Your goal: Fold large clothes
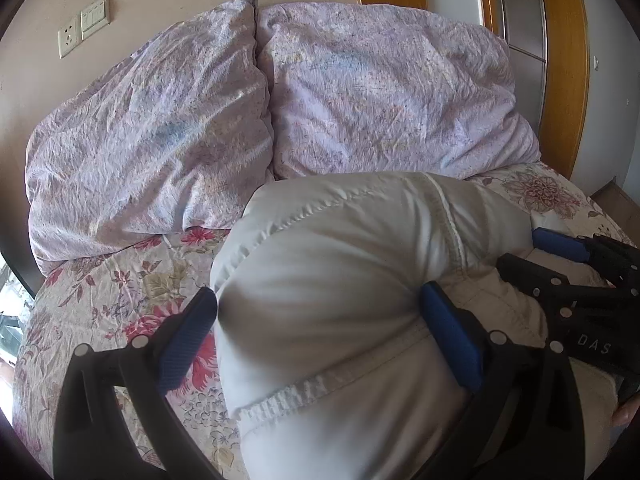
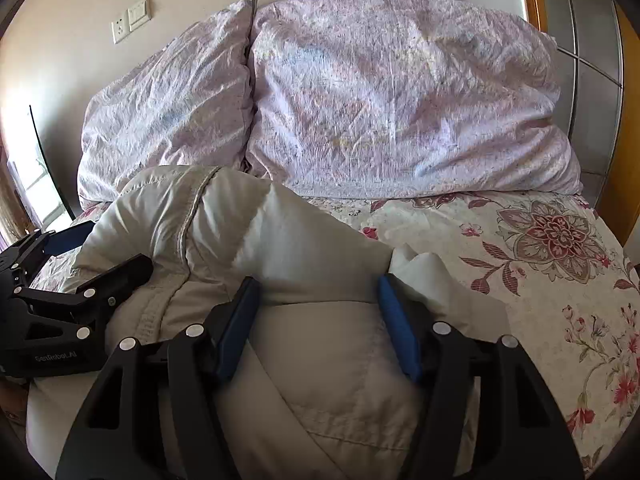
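Observation:
A puffy white padded jacket (image 1: 360,248) lies bundled on the bed, its stitched seams showing. In the left wrist view my left gripper (image 1: 320,332) is shut on a thick fold of it, blue pads (image 1: 452,336) pressing into both sides. My right gripper (image 1: 540,258) shows at the right edge, gripping the same bundle. In the right wrist view the jacket (image 2: 280,220) bulges up between the blue pads (image 2: 400,332) of my right gripper (image 2: 320,328), which is shut on it. My left gripper (image 2: 104,248) sits close on the left, against the jacket.
The bed is covered by a floral sheet (image 2: 540,280). Two large lilac pillows (image 1: 148,140) (image 1: 392,92) lean against the wall behind the jacket. A wall socket and switch (image 1: 84,26) are on the upper left, and a wooden door frame (image 1: 564,60) stands on the right.

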{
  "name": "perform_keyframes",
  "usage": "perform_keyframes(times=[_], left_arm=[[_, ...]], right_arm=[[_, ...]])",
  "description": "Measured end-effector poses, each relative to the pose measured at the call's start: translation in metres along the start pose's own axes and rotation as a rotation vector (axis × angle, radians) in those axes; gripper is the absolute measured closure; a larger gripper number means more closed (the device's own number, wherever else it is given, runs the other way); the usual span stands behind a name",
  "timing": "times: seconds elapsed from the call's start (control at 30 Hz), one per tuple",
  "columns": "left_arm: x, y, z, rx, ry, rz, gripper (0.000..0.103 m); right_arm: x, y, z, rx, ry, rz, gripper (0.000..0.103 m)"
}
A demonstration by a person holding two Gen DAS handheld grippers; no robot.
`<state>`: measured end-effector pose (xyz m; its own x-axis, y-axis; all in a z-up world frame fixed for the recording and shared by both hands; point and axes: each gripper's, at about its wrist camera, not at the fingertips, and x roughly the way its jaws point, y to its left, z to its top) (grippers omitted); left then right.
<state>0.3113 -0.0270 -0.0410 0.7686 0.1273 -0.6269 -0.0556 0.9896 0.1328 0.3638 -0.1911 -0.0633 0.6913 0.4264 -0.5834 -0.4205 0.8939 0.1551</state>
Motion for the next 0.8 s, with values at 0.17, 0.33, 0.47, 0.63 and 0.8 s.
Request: perform_keyframes(times=[0.17,0.33,0.47,0.63,0.8], left_arm=[[0.010,0.001,-0.001,0.001,0.031,-0.008,0.002],[0.016,-0.002,-0.002,0.025,0.042,0.017,0.002],[0.019,-0.002,-0.003,0.031,0.041,0.024,0.002],[0.023,-0.001,-0.006,0.020,0.031,0.021,0.002],[0.026,0.000,-0.009,0.011,0.020,0.014,0.002]], right_arm=[[0.010,-0.001,0.001,-0.004,0.051,-0.006,0.040],[0.018,0.000,0.002,-0.012,0.090,-0.011,0.040],[0.023,-0.002,0.002,-0.011,0.105,-0.002,0.039],[0.027,-0.003,0.003,-0.013,0.111,0.003,0.039],[0.030,-0.004,0.004,-0.011,0.108,0.006,0.039]])
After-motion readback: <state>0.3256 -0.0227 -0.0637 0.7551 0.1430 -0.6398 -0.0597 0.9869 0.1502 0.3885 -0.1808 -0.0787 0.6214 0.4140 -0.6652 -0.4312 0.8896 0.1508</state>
